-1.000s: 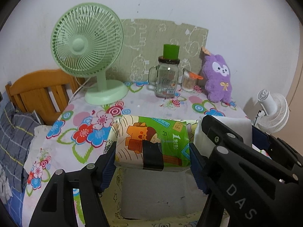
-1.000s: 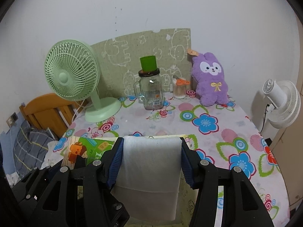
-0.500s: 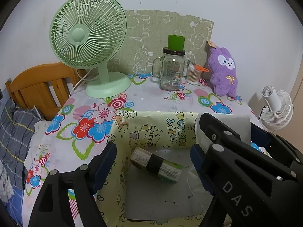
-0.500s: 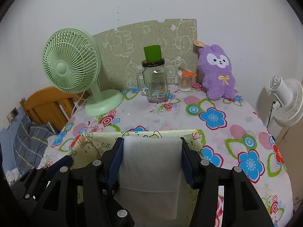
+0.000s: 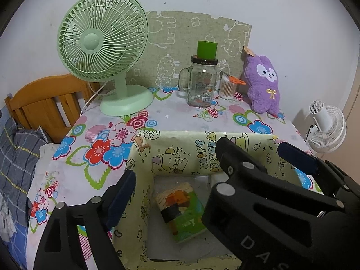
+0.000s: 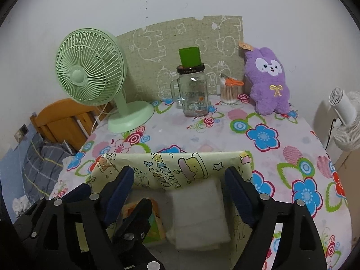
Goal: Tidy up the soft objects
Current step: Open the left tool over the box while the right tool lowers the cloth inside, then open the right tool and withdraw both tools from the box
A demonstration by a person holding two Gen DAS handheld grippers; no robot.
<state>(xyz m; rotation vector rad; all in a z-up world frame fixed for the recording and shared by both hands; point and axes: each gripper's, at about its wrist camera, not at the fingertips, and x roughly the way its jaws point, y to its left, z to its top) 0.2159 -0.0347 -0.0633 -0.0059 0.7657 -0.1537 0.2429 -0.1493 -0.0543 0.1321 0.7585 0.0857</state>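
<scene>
A box wrapped in yellow-green birthday paper stands on the flowered table. A green tissue pack lies loose on its floor. My left gripper hovers above it, jaws opening, touching nothing. A folded white cloth lies in the box beside the tissue pack. My right gripper hangs over the cloth, jaws opening, pads clear of it. A purple plush rabbit sits against the wall at the back right.
At the table's back stand a green desk fan, a glass mug jar with a green cup on top, and a cotton swab pot. A wooden headboard and bedding lie left; a white fan stands right.
The left gripper opened and the tissue pack dropped to the box floor. The right gripper then opened and the white cloth fell into the box beside it.
</scene>
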